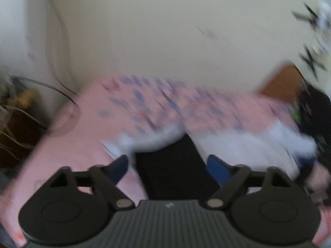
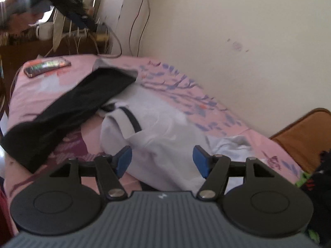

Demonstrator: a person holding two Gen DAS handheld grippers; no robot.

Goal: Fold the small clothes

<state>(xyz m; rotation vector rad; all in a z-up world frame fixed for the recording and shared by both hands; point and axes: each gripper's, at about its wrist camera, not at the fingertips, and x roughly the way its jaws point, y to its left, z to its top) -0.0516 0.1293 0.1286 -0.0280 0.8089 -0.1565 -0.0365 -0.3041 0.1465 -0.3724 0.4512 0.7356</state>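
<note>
A black garment (image 2: pixel 68 111) lies stretched across a pink patterned bedsheet (image 2: pixel 41 88), partly over a white garment (image 2: pixel 165 128) with a dark strap. My right gripper (image 2: pixel 162 159) is open, low over the white garment's near edge. In the blurred left wrist view my left gripper (image 1: pixel 167 165) is open above the black garment (image 1: pixel 171 165), with the white garment (image 1: pixel 248 144) to its right. Neither gripper holds anything.
A phone (image 2: pixel 47 67) lies on the sheet's far left corner. A cream wall (image 2: pixel 227 31) runs along the bed's far side. A wooden headboard (image 2: pixel 306 132) is at right. A cluttered dark table with cables (image 2: pixel 68 35) stands beyond the bed.
</note>
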